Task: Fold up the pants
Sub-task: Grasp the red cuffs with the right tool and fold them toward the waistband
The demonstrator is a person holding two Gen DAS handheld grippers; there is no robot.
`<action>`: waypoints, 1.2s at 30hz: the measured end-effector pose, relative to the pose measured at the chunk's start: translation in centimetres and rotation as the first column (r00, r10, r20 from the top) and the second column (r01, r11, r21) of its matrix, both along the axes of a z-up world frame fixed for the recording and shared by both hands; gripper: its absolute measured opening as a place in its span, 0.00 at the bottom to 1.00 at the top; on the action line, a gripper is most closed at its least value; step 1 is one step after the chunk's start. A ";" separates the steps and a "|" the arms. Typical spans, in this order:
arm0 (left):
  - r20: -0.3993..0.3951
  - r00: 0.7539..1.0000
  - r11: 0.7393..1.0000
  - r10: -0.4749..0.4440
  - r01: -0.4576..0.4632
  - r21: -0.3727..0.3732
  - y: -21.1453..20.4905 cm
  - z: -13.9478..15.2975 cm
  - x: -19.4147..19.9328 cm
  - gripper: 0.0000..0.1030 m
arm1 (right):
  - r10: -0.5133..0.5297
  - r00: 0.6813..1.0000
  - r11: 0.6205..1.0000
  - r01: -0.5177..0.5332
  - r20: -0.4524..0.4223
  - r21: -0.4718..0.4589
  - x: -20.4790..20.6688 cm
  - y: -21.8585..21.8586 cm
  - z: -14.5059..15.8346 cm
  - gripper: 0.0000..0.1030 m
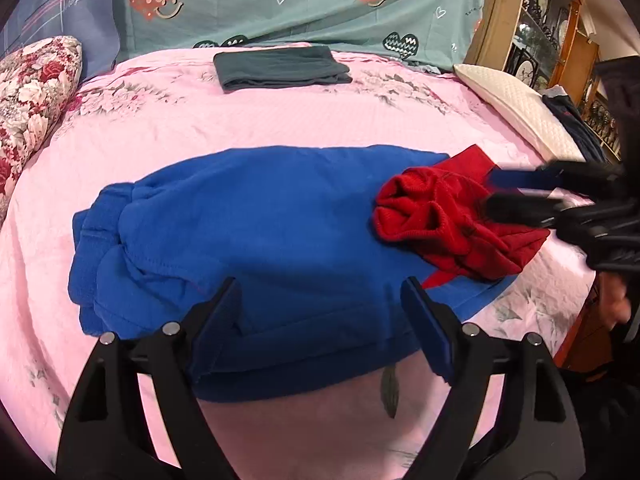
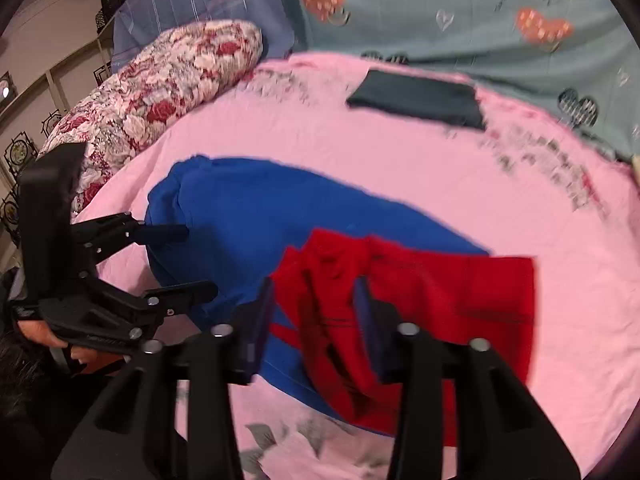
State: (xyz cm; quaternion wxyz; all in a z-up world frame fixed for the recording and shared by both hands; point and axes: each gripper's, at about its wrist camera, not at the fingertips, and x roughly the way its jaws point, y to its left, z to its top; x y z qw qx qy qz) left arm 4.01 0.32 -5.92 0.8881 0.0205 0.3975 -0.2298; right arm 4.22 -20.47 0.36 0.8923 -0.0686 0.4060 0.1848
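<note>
Pants (image 1: 248, 216), blue and already doubled over, lie on the pink bed (image 1: 280, 120) with a crumpled red garment (image 1: 444, 220) on their right end. If I fold now, I risk trapping that red piece inside. My left gripper (image 1: 320, 320) hangs released over the near edge; my right gripper (image 2: 312, 320) is parted around the red cloth, not pinching it

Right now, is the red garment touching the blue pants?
Touching. Left wrist view shows the red garment lying bunched on the blue pants, no gap.
</note>
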 end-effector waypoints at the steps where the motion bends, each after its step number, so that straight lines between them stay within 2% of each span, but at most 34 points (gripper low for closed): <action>1: 0.003 1.000 1.000 0.000 0.000 -0.002 -0.2 -0.1 0.1 0.81 | 0.004 1.000 0.999 -0.003 0.021 -0.045 -0.2 0.3 0.1 0.61; 4: 0.000 1.000 1.000 0.013 -0.013 -0.014 -0.1 -0.3 0.2 0.81 | 0.046 0.999 0.993 -0.046 -0.006 -0.106 0.3 2.2 -1.5 0.63; 6: -0.009 1.000 1.000 0.025 -0.025 -0.018 0.3 -0.6 0.0 0.81 | 0.044 0.999 0.981 -0.047 -0.019 -0.186 1.5 4.0 -3.6 0.63; 7: -0.012 1.000 0.999 0.028 -0.028 -0.018 0.4 -0.6 0.1 0.81 | 0.040 0.998 0.980 -0.047 -0.042 -0.195 2.2 4.5 -4.6 0.61; 8: -0.014 0.999 0.999 0.031 -0.031 -0.016 0.5 -0.7 -0.1 0.81 | 0.033 0.995 0.984 -0.050 -0.097 -0.172 3.1 4.6 -5.6 0.51; 9: -0.013 0.999 0.999 0.033 -0.034 -0.015 0.6 -0.7 -0.2 0.81 | 0.012 0.990 0.990 -0.031 -0.139 -0.139 3.8 4.1 -6.1 0.23; 11: -0.008 0.999 0.999 0.036 -0.036 -0.015 1.0 -0.5 -0.4 0.81 | -0.032 0.991 0.999 0.029 -0.131 -0.027 4.3 1.9 -5.1 0.20; 13: -0.003 0.999 0.999 0.044 -0.044 -0.023 1.5 -0.4 -0.5 0.81 | -0.121 0.992 0.992 0.122 -0.043 0.028 3.9 -0.7 -2.3 0.18; 15: 0.000 0.999 0.998 0.053 -0.053 -0.029 1.8 -0.4 -0.4 0.81 | -0.186 0.981 0.982 0.184 0.062 0.044 3.3 -2.1 0.4 0.18; 17: -0.002 0.998 0.998 0.057 -0.057 -0.033 1.9 -0.5 -0.2 0.81 | -0.187 0.977 0.982 0.185 0.101 0.033 3.4 -1.5 1.2 0.19; 18: -0.004 0.998 0.998 0.056 -0.057 -0.035 1.8 -0.6 -0.1 0.81 | -0.173 0.981 0.985 0.170 0.088 0.032 3.8 -0.7 0.6 0.19; 19: -0.006 0.999 0.998 0.054 -0.054 -0.032 1.7 -0.7 -0.1 0.81 | -0.145 0.988 0.989 0.143 0.057 0.030 4.2 0.4 -0.5 0.24; 20: -0.007 0.999 0.998 0.053 -0.053 -0.027 1.5 -0.8 -0.1 0.81 | -0.092 0.996 0.995 0.092 -0.013 0.024 5.0 2.1 -2.7 0.28; 21: -0.009 0.998 0.998 0.055 -0.055 -0.022 1.5 -0.9 -0.1 0.81 | -0.050 0.996 0.998 0.052 -0.080 0.024 5.4 3.3 -4.3 0.42; 22: -0.012 0.998 0.998 0.057 -0.058 -0.016 1.5 -0.9 -0.1 0.81 | -0.024 0.988 0.999 0.028 -0.150 0.023 5.8 4.0 -6.1 0.47; 23: -0.009 0.998 0.998 0.059 -0.059 -0.014 1.6 -0.7 -0.2 0.81 | -0.019 0.991 1.000 0.022 -0.133 0.021 5.5 4.1 -6.3 0.49; 24: -0.001 0.998 0.998 0.061 -0.061 -0.011 1.7 -0.5 -0.3 0.81 | 0.003 0.992 0.998 0.004 -0.127 0.060 5.1 3.7 -5.7 0.50; 26: 0.016 0.998 0.998 0.062 -0.062 -0.009 1.8 0.1 -0.4 0.81 | 0.031 0.991 0.974 0.000 -0.132 0.228 4.3 0.6 -3.1 0.50; 28: 0.036 0.998 0.999 0.048 -0.048 -0.006 1.4 0.9 -0.3 0.81 | -0.010 0.996 0.960 0.032 -0.083 0.276 2.8 -2.4 -0.9 0.50; 30: 0.064 0.998 1.000 0.011 -0.011 -0.004 -0.1 1.9 0.0 0.81 | -0.105 0.993 0.962 0.114 -0.049 0.250 1.8 -5.5 0.7 0.49; 32: 0.086 0.996 1.000 -0.026 0.027 -0.013 -2.2 2.9 0.3 0.81 | -0.194 0.979 0.954 0.202 -0.058 0.220 1.4 -8.3 0.9 0.41; 34: 0.123 0.990 0.997 -0.072 0.076 -0.025 -5.0 3.9 0.7 0.83 | -0.258 0.962 0.948 0.269 -0.083 0.169 1.3 -9.7 -0.3 0.35; 36: 0.131 0.988 0.996 -0.079 0.082 -0.016 -7.6 4.0 1.6 0.83 | -0.265 0.948 0.953 0.285 -0.177 0.102 2.0 -9.6 -3.1 0.27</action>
